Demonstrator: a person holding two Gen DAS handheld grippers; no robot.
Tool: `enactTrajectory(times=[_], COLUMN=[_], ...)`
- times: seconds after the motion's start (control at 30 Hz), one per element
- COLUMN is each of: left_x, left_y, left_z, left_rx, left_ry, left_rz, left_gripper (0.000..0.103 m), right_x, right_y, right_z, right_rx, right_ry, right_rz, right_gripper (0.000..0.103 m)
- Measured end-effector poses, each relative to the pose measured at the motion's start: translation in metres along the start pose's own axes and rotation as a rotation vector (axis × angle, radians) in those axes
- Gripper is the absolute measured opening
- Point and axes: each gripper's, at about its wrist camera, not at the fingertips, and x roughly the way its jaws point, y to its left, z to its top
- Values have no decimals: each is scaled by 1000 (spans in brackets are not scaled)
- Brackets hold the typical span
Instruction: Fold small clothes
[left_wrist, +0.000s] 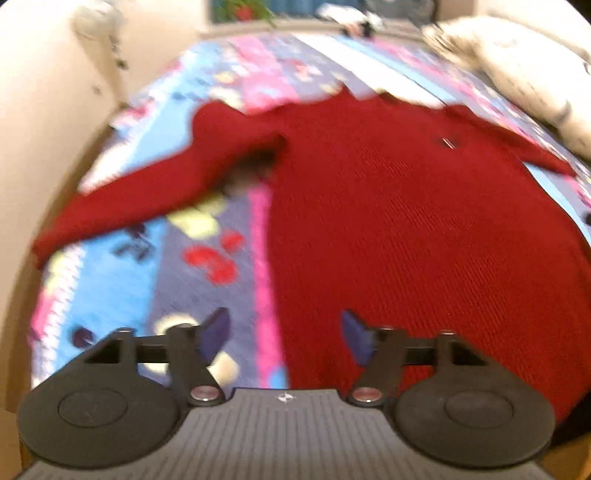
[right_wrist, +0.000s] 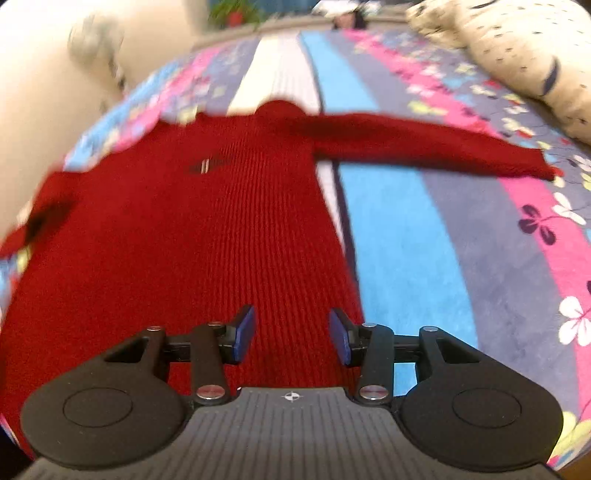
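A red knitted sweater (left_wrist: 406, 221) lies spread flat on a striped, flowered bedspread (left_wrist: 147, 266), front side up, with a small dark logo on the chest. Its left sleeve (left_wrist: 147, 199) stretches out toward the wall, and its right sleeve (right_wrist: 424, 147) reaches toward the pillow. My left gripper (left_wrist: 284, 325) is open above the sweater's lower left edge, and its blue pads press on nothing. My right gripper (right_wrist: 291, 321) stands open over the sweater (right_wrist: 221, 221) near its lower right edge, with red knit visible in the gap but not pinched.
A cream pillow (right_wrist: 517, 48) with small dark prints lies at the far right of the bed. A pale wall (left_wrist: 44, 110) runs along the bed's left side. A green plant (right_wrist: 236, 11) stands beyond the far end. Bare bedspread (right_wrist: 424, 240) lies right of the sweater.
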Motion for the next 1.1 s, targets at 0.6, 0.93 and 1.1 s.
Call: enactTrajectory(times=[0.6, 0.93, 1.1], left_x=[0, 66, 89], left_y=[36, 164, 219], left_z=[103, 94, 71], left_rx=[-137, -637, -936], left_ry=[-261, -181, -60], left_rz=[78, -3, -19], left_gripper=[65, 41, 42], right_x=[-10, -3, 11], right_y=[51, 66, 69], right_z=[25, 36, 50], right_rx=[-78, -252, -219], right_ry=[-317, -388, -365], right_rz=[-25, -178, -112], right_gripper=[42, 38, 38])
